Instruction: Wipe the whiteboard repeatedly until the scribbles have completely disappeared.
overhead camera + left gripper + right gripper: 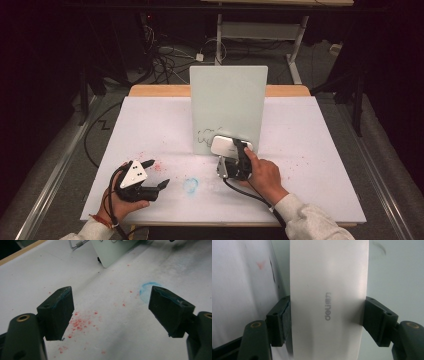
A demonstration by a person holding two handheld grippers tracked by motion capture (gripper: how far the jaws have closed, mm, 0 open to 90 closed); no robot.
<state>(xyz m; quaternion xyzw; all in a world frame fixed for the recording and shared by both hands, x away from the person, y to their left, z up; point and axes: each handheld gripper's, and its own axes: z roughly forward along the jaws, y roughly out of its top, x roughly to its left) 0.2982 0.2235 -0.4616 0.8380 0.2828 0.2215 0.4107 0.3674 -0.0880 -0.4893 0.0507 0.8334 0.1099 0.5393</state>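
At the centre of the counter (310,150), a small whiteboard (228,100) stands upright on a wire stand, its writing face turned toward the person. The upright pose presents the face squarely to the right gripper (239,150), which holds a white eraser (223,145) against the board's lower edge, just beside a dark scribble (206,134). The judged step in hand is wiping that scribble off.

In the right gripper view, the eraser (328,300) sits lengthwise between the two black jaws, which are clamped on its long sides. The grey brand lettering faces the camera, so the wiping face is presumably turned to the board. Gripping across the narrow width leaves the wiping face free and keeps the block square to the surface.

The left gripper (156,175) rests low on the near left of the counter, well apart from the board. Its jaws stand wide apart and hold nothing. In the left gripper view, red marker specks (80,323) lie between the jaws, and a blue ring smudge (147,288) lies just beyond the right-hand jaw. This parked position keeps the left gripper clear of the wiping path.
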